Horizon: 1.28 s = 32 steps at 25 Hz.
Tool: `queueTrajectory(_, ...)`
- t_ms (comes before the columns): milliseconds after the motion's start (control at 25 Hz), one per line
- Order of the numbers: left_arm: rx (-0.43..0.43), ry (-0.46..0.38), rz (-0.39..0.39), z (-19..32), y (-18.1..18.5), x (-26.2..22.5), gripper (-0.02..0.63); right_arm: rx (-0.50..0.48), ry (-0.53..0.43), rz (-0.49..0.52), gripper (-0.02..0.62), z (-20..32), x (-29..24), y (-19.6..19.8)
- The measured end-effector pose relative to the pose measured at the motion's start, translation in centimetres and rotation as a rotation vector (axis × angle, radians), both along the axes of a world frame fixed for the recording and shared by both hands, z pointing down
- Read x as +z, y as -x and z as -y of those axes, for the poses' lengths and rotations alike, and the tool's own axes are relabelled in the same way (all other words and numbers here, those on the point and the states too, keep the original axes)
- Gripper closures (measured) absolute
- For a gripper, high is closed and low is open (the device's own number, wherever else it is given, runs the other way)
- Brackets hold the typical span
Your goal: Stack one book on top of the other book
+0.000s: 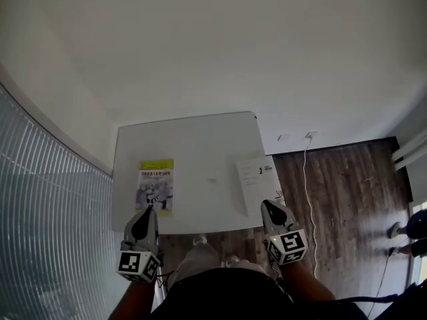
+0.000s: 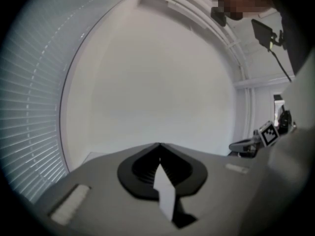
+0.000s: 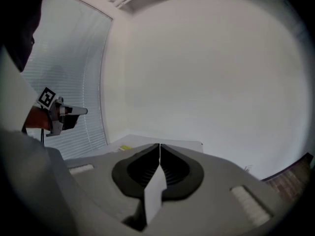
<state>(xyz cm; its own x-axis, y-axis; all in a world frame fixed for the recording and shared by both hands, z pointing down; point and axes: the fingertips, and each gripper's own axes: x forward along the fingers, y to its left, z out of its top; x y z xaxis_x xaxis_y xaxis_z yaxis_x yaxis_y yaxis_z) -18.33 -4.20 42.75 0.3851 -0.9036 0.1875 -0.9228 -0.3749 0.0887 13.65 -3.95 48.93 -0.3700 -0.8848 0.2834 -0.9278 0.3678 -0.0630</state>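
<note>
Two books apart on white table (image 1: pixel 200 145) — yellow book (image 1: pixel 155 185) left, white book (image 1: pixel 257 177) right, left gripper (image 1: pixel 146 213) and right gripper (image 1: pixel 269 207) — jaws pressed together, nothing held

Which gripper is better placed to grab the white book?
Right. The right gripper is closest to the white book, its shut jaws near that book's near edge; the left gripper is by the yellow book.

A bare, office-like room: a white table (image 1: pixel 200 145) stands against a plain white wall (image 1: pixel 233 45), slatted blinds (image 1: pixel 47 212) line the left side, and a cable (image 1: pixel 308 179) drops from a socket (image 1: pixel 310 135) (low on the wall) onto the wood floor (image 1: pixel 347 185).
</note>
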Motion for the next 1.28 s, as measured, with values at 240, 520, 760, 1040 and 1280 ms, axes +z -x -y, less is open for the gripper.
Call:
queueTrajectory(240,0.142,0.013,-0.006,5.4,-0.7,0.4,0.603,0.162,0.02,-0.022,0.588,2.4,0.1,-0.3)
queueTrajectory(520,0.325,0.014,-0.026,9.0,-4.1,0.9,0.603,0.28,0.046,-0.057,0.588,2.2,-0.5,-0.4)
queueTrajectory(760,0.394,0.024,-0.01,11.4,-6.9,1.7,0.604,0.31,0.065,-0.068,0.588,1.6,-0.2,-3.0)
queueTrajectory(1040,0.425,0.034,-0.036,11.8,-11.9,1.4,0.603,0.265,0.06,-0.024,0.588,3.2,1.3,-5.4)
queueTrajectory(1280,0.463,0.087,-0.02,11.3,-15.5,3.6,0.603,0.241,0.119,-0.007,0.538,4.4,3.6,-7.8)
